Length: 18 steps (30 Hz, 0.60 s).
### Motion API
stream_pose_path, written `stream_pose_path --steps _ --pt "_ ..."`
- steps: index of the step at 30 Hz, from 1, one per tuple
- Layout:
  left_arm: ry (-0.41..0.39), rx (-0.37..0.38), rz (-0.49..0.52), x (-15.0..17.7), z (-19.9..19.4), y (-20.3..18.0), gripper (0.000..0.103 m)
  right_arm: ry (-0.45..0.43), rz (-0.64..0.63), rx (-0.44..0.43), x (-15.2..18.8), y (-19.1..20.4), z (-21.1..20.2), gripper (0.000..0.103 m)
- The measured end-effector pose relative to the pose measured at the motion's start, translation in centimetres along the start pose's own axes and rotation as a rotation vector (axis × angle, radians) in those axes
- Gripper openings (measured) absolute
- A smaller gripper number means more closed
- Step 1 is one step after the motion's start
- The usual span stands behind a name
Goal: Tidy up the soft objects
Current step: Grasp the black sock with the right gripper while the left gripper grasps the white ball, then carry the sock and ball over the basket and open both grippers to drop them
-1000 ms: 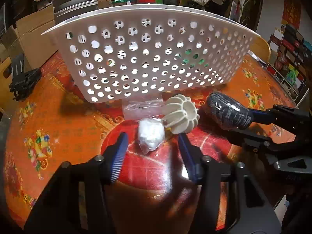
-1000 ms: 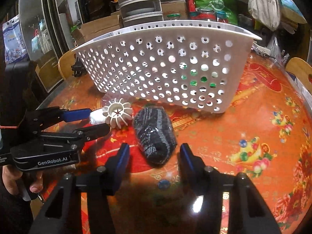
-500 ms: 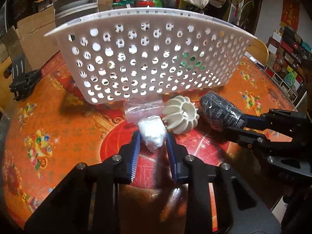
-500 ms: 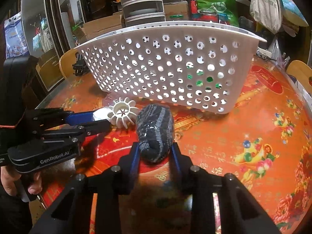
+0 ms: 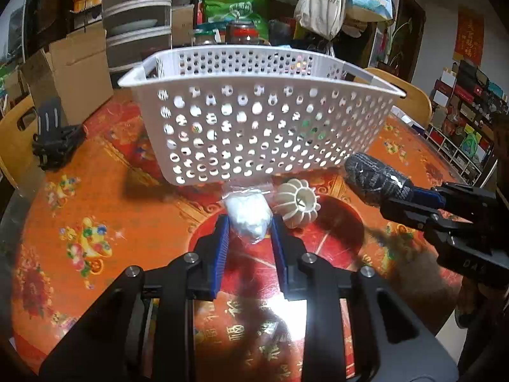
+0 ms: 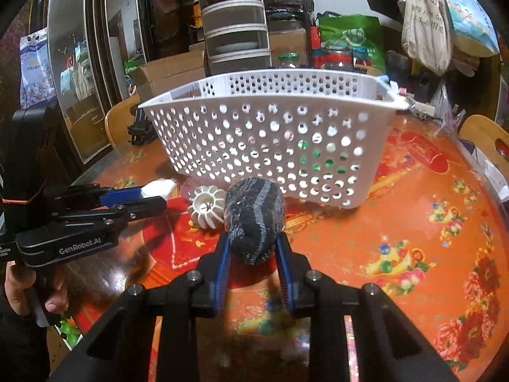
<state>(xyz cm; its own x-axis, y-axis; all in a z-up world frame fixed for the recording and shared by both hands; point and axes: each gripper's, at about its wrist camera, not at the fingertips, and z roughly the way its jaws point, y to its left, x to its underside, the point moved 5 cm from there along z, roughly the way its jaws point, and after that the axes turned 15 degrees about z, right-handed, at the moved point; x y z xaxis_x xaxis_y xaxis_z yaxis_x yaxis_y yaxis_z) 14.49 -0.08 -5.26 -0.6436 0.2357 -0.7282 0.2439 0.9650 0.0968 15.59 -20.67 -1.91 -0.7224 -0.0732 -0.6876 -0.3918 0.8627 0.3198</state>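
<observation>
A soft white wad [image 5: 249, 215], wrapped in crinkled clear film, is pinched between the ribbed blue pads of the left gripper [image 5: 249, 226] at the centre of the left wrist view. In the right wrist view a knitted dark grey roll [image 6: 253, 219], striped and oval, is squeezed between the pads of the right gripper [image 6: 253, 248]; the right jaws have just been closing on it. Whether either bundle clears the table cannot be told.

A ribbed cream ball [image 5: 297, 203], hard-looking with a round hole in its end, is seen lying on the glossy orange patterned tablecloth [image 5: 95, 203], just right of the wad.

Above centre in both views a white plastic basket [image 5: 254, 127] is seen, its walls perforated with round holes. Its floor is mostly hidden behind the near wall; green specks are glimpsed through the holes but cannot be identified.

At lower left of the right wrist view, a hand [image 6: 35, 296] is cut off by the frame edge.
</observation>
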Motion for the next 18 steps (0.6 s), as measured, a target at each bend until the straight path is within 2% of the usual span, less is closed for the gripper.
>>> stream_pose_path --steps 8,18 --pt "-0.035 -0.033 0.004 -1.0 -2.5 0.5 0.024 -0.045 -0.003 0.000 -0.9 -0.5 -2.5 0.026" --pt "-0.099 -0.102 0.023 -3.2 -7.4 1.8 0.024 -0.136 -0.019 0.015 -3.9 -0.5 -6.9 0.026"
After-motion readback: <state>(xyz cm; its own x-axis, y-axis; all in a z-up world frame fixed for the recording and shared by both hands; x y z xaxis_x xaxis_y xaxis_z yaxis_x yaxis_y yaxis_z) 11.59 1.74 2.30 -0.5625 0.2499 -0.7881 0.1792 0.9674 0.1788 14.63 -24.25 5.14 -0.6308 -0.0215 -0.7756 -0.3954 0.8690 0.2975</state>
